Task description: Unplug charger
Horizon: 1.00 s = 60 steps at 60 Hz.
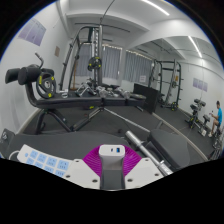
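Observation:
A white charger (113,151) with a small blue port on its face sits between my gripper's (113,160) magenta pads. Both pads press against its sides, so the gripper is shut on it. The charger is held up in the air, apart from a white power strip (36,158) that lies lower down, to the left of the fingers. The charger's prongs and any cable are hidden behind its body and my fingers.
This is a gym. A black weight bench (95,100) with a cable machine behind it stands beyond the fingers. A steel barbell (150,146) lies on the dark floor to the right. A squat rack (170,84) and a person (211,122) are at the far right.

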Each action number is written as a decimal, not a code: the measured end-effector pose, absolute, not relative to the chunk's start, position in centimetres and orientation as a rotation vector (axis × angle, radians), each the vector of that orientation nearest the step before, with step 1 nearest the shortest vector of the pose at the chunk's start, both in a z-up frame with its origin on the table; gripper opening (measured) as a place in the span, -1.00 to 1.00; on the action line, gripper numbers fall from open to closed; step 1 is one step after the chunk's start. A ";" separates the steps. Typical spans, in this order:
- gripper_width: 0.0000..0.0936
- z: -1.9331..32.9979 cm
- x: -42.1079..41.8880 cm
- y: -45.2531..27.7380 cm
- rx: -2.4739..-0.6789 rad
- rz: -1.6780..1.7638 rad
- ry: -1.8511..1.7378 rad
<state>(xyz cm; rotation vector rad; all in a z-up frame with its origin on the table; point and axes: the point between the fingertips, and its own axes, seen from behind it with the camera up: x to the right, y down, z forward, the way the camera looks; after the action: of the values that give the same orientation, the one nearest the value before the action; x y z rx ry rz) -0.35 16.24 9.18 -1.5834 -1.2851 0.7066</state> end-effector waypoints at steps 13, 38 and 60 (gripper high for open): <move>-0.28 0.3 -0.3 18.5 -1.678 0.677 -1.388; 0.83 6.9 5.1 16.4 -1.649 0.706 -1.423; 0.83 21.9 26.8 6.9 -1.661 0.805 -1.419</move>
<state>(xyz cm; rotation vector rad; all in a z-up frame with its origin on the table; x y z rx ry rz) 26.77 6.86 21.89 -1.6612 -1.4186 0.8046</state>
